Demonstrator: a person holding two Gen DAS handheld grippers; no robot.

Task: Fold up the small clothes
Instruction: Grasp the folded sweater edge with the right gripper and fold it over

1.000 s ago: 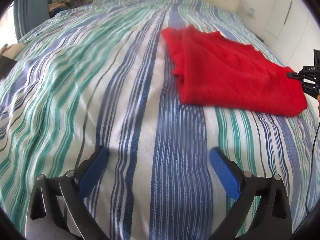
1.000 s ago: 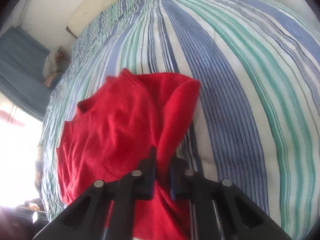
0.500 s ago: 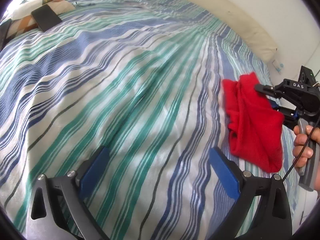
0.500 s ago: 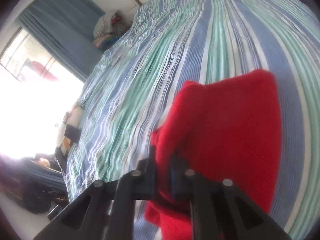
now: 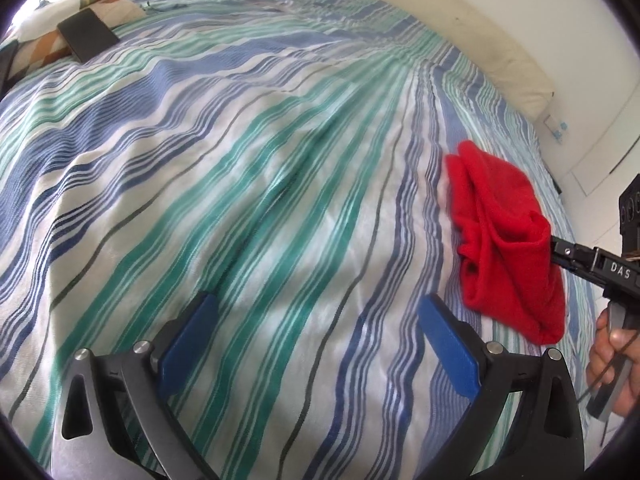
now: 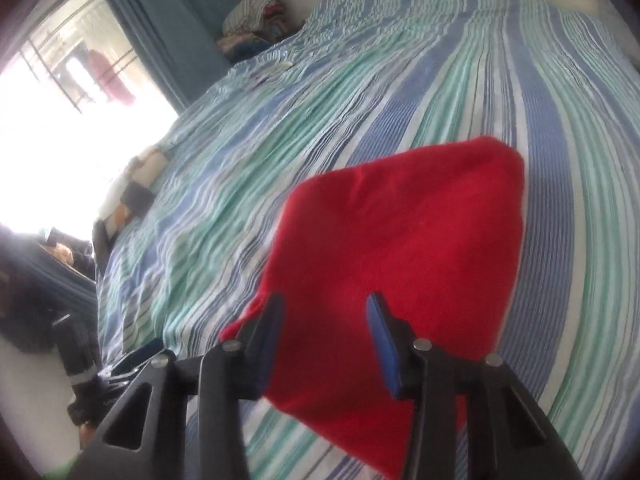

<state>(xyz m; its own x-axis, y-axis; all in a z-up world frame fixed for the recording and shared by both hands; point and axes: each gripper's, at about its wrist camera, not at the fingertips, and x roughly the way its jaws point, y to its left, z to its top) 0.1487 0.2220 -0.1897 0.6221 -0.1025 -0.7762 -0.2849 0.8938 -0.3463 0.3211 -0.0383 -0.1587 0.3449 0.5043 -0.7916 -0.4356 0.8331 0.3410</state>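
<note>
Red garment (image 6: 400, 248) lies folded on the bed just beyond the right hand-held gripper (image 6: 326, 320), jaws parted.

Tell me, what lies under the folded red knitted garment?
The red knitted garment rests on the blue, green and white striped bedsheet, which shows all around it. Whatever lies directly beneath is covered by the cloth.

Bright daylight; window (image 6: 60, 92) blown out; fisheye edges dark, blurred.

Before me the bed (image 5: 248, 168) wears a blue, green and white striped cover; a folded red garment (image 5: 508, 240) lies near its edge, a patterned cushion (image 5: 80, 12) far off.
</note>
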